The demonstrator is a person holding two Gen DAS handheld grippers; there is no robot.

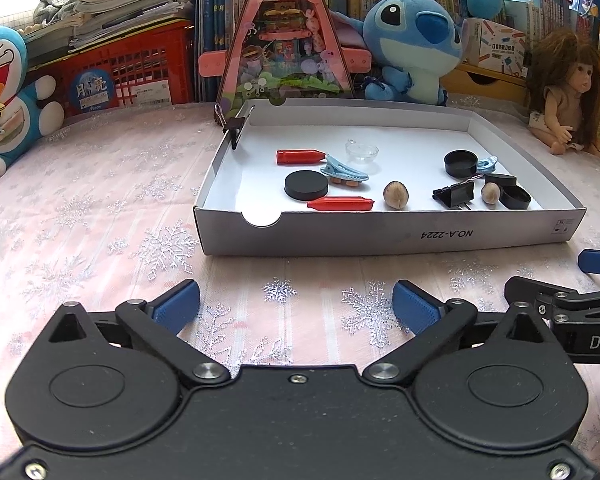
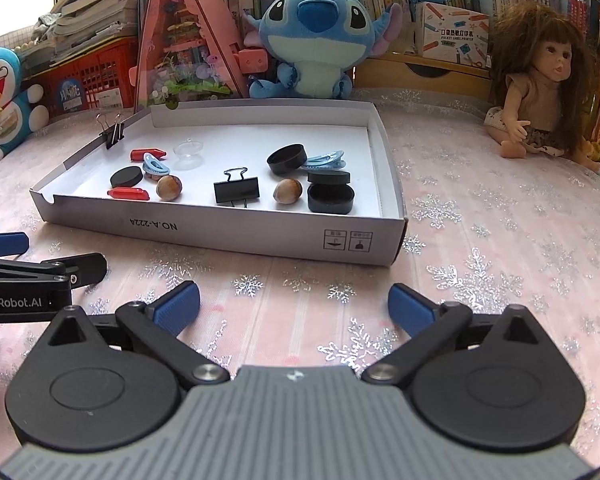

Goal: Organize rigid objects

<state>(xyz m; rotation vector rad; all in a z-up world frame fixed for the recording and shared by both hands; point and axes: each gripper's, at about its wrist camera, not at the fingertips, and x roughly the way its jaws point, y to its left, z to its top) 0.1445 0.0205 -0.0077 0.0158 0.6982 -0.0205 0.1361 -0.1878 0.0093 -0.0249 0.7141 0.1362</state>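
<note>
A shallow white cardboard tray [image 1: 380,236] [image 2: 228,232] sits on the pink snowflake cloth. Inside lie two red crayon-like pieces [image 1: 300,156] [image 2: 128,193], black round lids [image 1: 306,185] [image 2: 287,159], a black round box [image 2: 331,199], two blue hair clips [image 1: 344,171] [image 2: 324,161], two hazelnuts [image 1: 396,195] [image 2: 287,191], a black binder clip [image 1: 454,193] [image 2: 236,191] and a clear dome [image 1: 361,151] [image 2: 188,149]. Another binder clip [image 1: 232,124] [image 2: 112,132] grips the tray's left wall. My left gripper [image 1: 296,304] and right gripper [image 2: 294,304] are open and empty, in front of the tray.
A Doraemon plush [image 1: 4,96], a red crate [image 1: 120,76] with stacked books, a pink triangular toy house [image 1: 284,40], a Stitch plush [image 2: 316,32] and a doll [image 2: 540,80] line the back. A bookshelf stands behind them.
</note>
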